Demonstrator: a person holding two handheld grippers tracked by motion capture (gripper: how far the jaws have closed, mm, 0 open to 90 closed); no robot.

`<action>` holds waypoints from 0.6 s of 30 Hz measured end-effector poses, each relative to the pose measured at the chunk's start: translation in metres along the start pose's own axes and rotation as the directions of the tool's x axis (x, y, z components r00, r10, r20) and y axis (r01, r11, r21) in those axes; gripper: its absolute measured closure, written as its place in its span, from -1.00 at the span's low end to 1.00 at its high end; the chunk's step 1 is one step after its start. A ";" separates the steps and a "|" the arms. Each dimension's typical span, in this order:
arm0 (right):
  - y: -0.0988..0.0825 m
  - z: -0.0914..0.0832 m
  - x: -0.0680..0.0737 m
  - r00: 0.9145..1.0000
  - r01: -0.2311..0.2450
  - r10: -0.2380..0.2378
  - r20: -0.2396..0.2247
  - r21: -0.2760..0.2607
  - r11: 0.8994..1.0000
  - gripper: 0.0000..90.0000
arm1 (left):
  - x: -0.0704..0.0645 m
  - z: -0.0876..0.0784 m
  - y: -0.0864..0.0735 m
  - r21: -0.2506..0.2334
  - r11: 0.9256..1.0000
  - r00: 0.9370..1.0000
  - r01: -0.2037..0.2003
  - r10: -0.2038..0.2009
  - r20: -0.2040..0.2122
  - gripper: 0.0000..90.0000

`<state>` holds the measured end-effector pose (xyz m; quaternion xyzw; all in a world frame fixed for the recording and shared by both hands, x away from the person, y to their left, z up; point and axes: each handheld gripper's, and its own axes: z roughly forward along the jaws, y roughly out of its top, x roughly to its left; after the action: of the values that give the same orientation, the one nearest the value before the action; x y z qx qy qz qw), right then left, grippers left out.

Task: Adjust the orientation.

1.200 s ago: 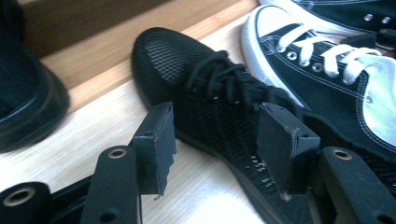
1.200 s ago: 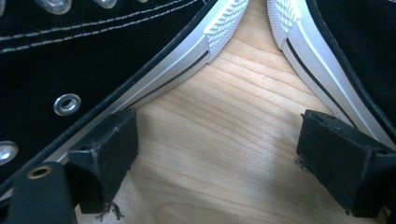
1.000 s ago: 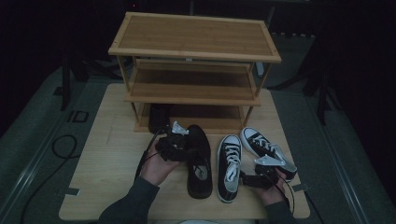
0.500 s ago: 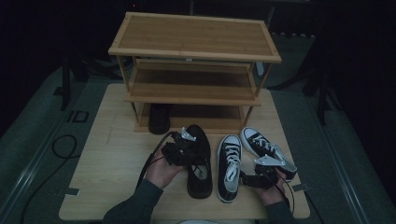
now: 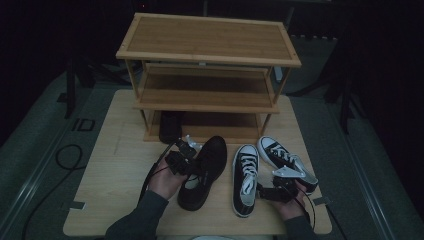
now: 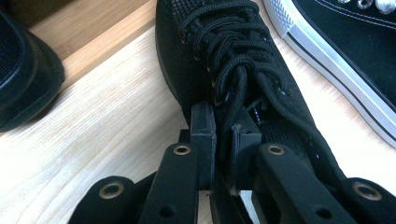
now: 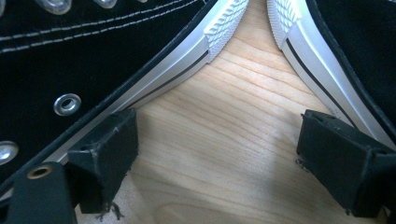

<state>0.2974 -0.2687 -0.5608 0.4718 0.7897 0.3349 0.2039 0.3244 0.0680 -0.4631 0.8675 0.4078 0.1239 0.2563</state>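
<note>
Black lace-up suede shoe point(image 5: 202, 172) lies on the pale wooden table point(image 5: 110, 190), just in front of the three-tier bamboo shoe rack point(image 5: 207, 75) and left of the two black-and-white canvas sneakers point(image 5: 245, 175) and point(image 5: 286, 161). We see the left gripper point(image 5: 186, 156) at the shoe's left flank. In the left gripper view its jaws have just been closing, and they now pinch the edge of the upper beside the black laces point(image 6: 233, 70), with the pads point(image 6: 203, 123) pressed on the material. A second ago the same gripper stood farther toward the rack with its jaws wide; it now sits nearer and clamped. We judge that the grasp is made and the shoe is ready to be lifted, probably toward the rack's bottom tier, where another dark shoe point(image 5: 171, 126) already stands.

The right gripper point(image 5: 264, 192) rests at the near right of the table, unmoved. In the right gripper view its jaws stand wide apart and hold nothing, bare wood between them and a white rubber sole point(image 7: 187, 51) close by each pad.
</note>
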 end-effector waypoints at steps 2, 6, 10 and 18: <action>0.000 0.000 0.000 1.000 0.000 0.000 0.000 0.000 1.000 -0.72 | 0.001 0.003 0.001 0.005 1.000 1.000 0.001 -0.002 0.003 0.85; 0.000 0.000 0.000 1.000 0.000 0.000 0.000 0.000 1.000 -0.72 | 0.002 0.005 0.002 -0.005 1.000 1.000 0.016 -0.016 0.012 0.91; 0.000 0.000 0.000 1.000 -0.001 0.001 0.000 0.001 1.000 -0.72 | 0.011 0.006 0.000 -0.042 0.995 0.995 0.087 -0.084 0.049 0.94; 0.000 0.000 0.000 1.000 -0.002 0.002 0.000 0.001 1.000 -0.72 | 0.026 0.007 0.004 -0.104 0.982 0.985 0.158 -0.150 0.084 0.94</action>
<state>0.2973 -0.2687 -0.5607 0.4725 0.7896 0.3347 0.2032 0.3466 0.0839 -0.4666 0.8220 0.4563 0.0931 0.3277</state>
